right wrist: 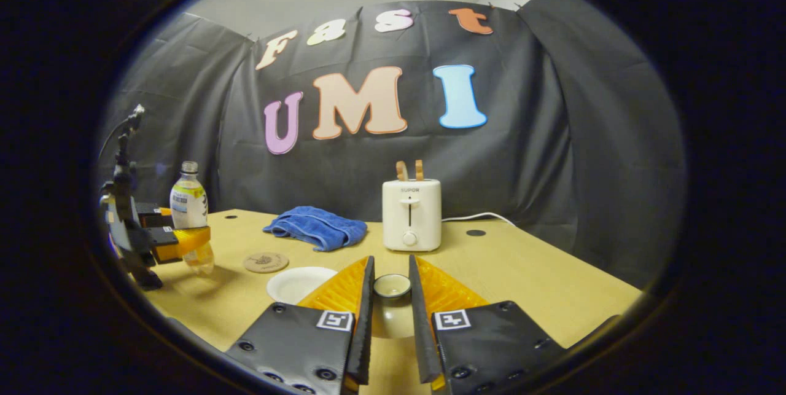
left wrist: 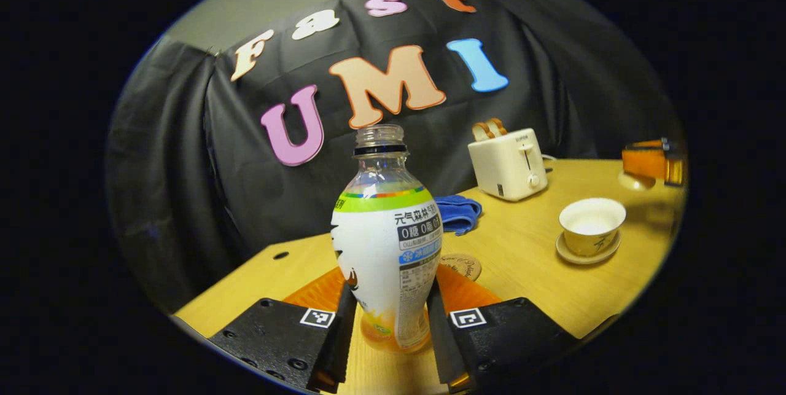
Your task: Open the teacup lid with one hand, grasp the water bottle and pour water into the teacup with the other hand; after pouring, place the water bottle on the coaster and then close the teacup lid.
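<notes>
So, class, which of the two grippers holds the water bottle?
The left gripper: it clamps the water bottle, while the right gripper grips the teacup lid.

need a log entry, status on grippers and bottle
Left hand-held gripper shut on uncapped water bottle. Right hand-held gripper holds teacup lid. Teacup open; coaster free.

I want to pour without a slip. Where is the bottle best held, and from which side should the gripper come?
Grip the bottle at its lower body, under the widest part of the label, coming level from the side. It stands upright and open, so a side approach probably leaves the neck free for pouring. The left gripper holds it so, one finger each side.
</notes>
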